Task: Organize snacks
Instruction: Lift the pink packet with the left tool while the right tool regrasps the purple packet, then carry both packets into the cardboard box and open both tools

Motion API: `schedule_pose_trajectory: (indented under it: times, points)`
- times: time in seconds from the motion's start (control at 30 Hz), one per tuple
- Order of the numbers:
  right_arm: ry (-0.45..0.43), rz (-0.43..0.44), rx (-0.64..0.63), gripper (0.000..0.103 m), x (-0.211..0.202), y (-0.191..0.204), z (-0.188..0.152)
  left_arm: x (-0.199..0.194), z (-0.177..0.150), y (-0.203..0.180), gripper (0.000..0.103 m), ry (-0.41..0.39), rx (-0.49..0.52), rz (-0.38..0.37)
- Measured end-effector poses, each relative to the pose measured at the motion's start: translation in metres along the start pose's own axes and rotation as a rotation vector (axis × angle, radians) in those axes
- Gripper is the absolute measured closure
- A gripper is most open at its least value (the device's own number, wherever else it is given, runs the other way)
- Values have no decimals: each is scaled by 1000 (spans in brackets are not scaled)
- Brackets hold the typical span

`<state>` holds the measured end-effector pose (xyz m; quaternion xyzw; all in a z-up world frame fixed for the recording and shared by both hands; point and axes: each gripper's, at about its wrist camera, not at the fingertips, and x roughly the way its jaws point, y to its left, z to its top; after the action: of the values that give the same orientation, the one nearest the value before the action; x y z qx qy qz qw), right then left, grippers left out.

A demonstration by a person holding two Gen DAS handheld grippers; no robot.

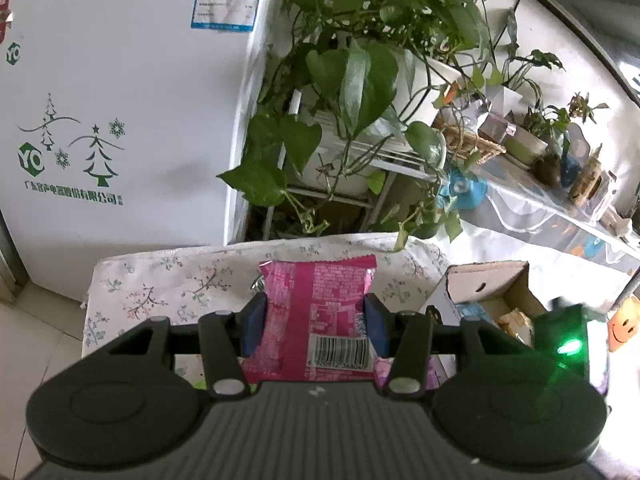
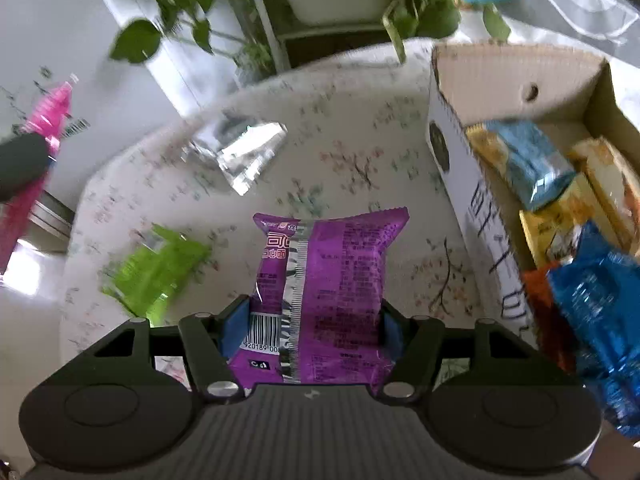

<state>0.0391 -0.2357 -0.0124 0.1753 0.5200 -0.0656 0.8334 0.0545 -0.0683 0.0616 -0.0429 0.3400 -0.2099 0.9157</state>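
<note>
The left gripper (image 1: 315, 322) clenches a pink packet (image 1: 316, 312) barcoded 6920912368047; the right gripper (image 2: 310, 326) grasps a purple packet (image 2: 328, 296).

We see a white fridge (image 1: 120, 100) standing left of a metal plant stand (image 1: 360, 184) with leafy pothos (image 1: 360, 60); daylight brightens the cluttered windowsill (image 1: 560, 200) at right, pale tiled floor (image 1: 36, 340) below.

A glossy pink snack packet (image 1: 316, 312) bearing a white barcode panel sits between blue gripper pads (image 1: 254, 326). A purple foil packet (image 2: 332, 292) shows a silver seam stripe. Near the left edge of the white floral-print tablecloth (image 2: 352, 160) lies a lime-green wrapper (image 2: 156, 272); a silver one (image 2: 240, 152) lies towards the far edge. Blue, yellow and orange packets fill the brown cardboard box (image 2: 516, 76).
</note>
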Motion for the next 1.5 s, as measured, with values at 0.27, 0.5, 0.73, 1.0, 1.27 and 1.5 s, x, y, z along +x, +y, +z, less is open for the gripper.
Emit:
schedule_pose_trajectory:
  times: [0.27,0.5,0.73,1.0,1.27,1.5]
  points:
    - [-134,80,8,31,-52,-8,22,1,5,-6,53,-20,-17,14]
    - [-238,80,-5,31,-87,-29,33,7,6,-25,53,-21,-13,-12]
    - [-293,62,36,31,-102,-63,38,17,5,-57,53,-10,1,-65]
    - [-321,30,108,31,-118,-108,38,29,-1,-93,53,10,40,-117]
    - [-340,3,167,31,-127,-137,36,43,-10,-123,53,37,71,-163]
    - [-339,-26,205,31,-130,-156,33,56,-16,-146,53,53,83,-199]
